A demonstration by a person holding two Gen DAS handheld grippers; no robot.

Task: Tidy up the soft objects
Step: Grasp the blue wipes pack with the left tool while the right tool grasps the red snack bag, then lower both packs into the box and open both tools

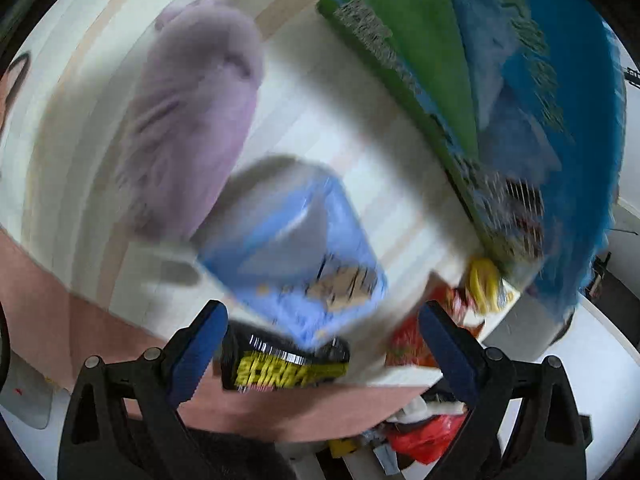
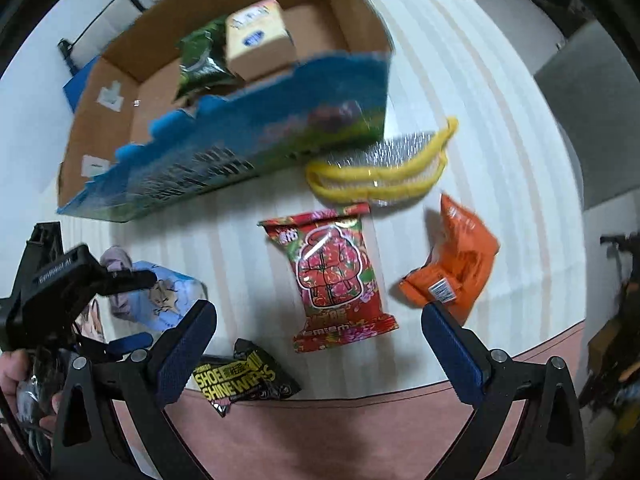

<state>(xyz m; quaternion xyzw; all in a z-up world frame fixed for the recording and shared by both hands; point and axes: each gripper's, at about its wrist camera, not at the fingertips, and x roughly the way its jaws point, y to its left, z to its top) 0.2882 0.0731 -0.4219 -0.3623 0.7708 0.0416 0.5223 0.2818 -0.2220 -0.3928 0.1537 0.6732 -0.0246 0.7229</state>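
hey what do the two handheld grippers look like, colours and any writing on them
Both are black plastic frames with round silver rivets at the joints and two fingers faced with dark blue textured pads. In the right wrist view the left gripper shows a blocky black body with small white lettering, too blurred to read. The right gripper looks the same. A bare hand holds the left one.

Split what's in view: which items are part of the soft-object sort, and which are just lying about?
Job items:
- cardboard box
- red packet
- orange packet
- light blue pack
- shoe shine wipes
- purple plush
- green bag and tan carton, both in the box
- silver pouch with yellow handles

Just lying about:
- striped tablecloth
- grey chair
- red bag below the table
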